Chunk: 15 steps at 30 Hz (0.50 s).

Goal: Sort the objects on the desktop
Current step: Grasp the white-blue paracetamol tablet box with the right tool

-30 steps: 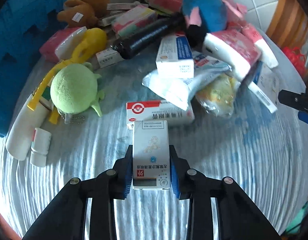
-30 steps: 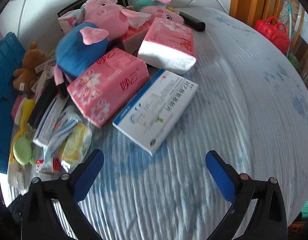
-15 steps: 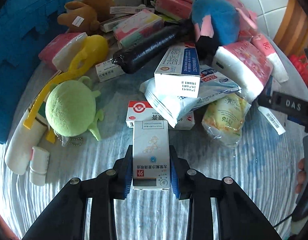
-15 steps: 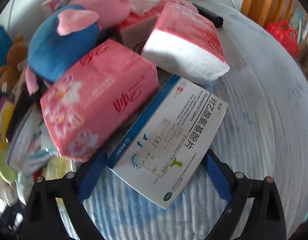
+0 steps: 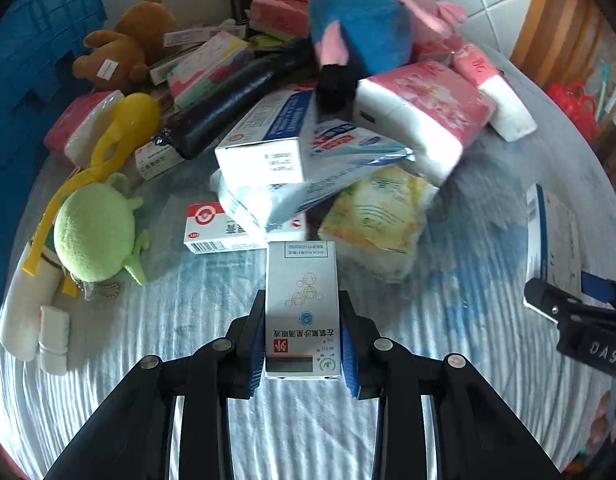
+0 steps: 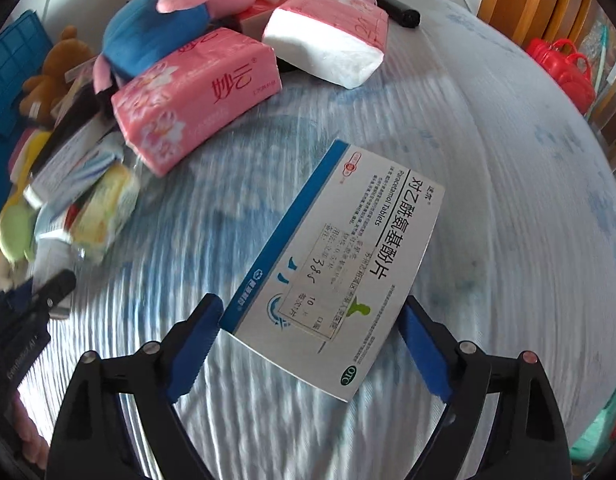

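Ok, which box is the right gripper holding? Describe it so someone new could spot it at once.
Start at the pile of pink tissue packs and plush toys at the back of the blue-and-white tablecloth. In front of it, lifted off the cloth, the right gripper holds a flat Paracetamol Tablets box between its jaws. It alone is white with a blue edge stripe and a green OTC mark.

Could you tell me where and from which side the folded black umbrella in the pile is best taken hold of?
Probably mid-shaft on the folded black umbrella, from above, fingers across its width. It is a long, narrow cylinder lying diagonally on top of boxes; its far end runs under the blue plush, while the near end beside the yellow plush looks exposed.
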Available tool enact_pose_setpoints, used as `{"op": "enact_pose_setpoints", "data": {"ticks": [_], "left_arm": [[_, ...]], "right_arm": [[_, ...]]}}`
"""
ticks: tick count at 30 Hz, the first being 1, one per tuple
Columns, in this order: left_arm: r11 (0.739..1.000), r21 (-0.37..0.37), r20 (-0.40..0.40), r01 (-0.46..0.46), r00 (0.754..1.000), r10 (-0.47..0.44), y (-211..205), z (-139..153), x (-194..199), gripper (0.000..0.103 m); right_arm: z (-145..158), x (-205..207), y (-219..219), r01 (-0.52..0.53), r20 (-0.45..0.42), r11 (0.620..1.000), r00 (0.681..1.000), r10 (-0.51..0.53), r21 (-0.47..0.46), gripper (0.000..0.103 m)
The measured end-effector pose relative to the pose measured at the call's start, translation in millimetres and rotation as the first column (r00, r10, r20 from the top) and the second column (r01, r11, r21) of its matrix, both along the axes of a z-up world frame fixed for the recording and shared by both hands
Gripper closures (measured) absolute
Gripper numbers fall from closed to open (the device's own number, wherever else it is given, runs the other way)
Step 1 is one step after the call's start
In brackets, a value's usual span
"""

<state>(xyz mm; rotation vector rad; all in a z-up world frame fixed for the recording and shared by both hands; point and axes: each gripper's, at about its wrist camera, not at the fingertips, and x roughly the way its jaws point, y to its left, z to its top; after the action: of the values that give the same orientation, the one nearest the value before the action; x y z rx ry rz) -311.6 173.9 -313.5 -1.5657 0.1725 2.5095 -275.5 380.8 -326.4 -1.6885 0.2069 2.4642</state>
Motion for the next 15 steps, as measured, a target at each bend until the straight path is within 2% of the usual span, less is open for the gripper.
{"op": "enact_pose_setpoints", "data": {"ticks": [3,9,13,14,15], "left_arm": [[1.000,0.000,-0.030,0.001,1.000,-0.001,-0.2,14.3,3.6,0.072],[0.999,0.016,-0.116,-0.029,0.993,0.031,-6.0,55.8,6.7,0.072],[0.998,0.027,-0.171,-0.052,0.984,0.055,-15.1,72.9,22.0,0.072],[0.998,0.029,-0.185,-0.060,0.981,0.065,-17.5,80.2,23.5,0.072],[0.997,0.032,-0.194,-0.069,0.978,0.074,-20.7,86.7,25.9,0.072]], "right_arm": [[13.5,7.3,-4.3,-0.009,-0.033,1.000,0.999,0.009,-0.011,0.015],[64.3,13.9,-20.4,-0.066,-0.144,0.998,0.987,0.065,-0.003,0.018],[99.4,12.0,-35.0,-0.126,-0.214,0.992,0.969,0.125,0.008,0.025],[104.8,10.5,-39.6,-0.139,-0.224,0.990,0.965,0.138,0.010,0.036],[109.3,9.7,-41.4,-0.150,-0.231,0.989,0.962,0.148,0.009,0.061]]}}
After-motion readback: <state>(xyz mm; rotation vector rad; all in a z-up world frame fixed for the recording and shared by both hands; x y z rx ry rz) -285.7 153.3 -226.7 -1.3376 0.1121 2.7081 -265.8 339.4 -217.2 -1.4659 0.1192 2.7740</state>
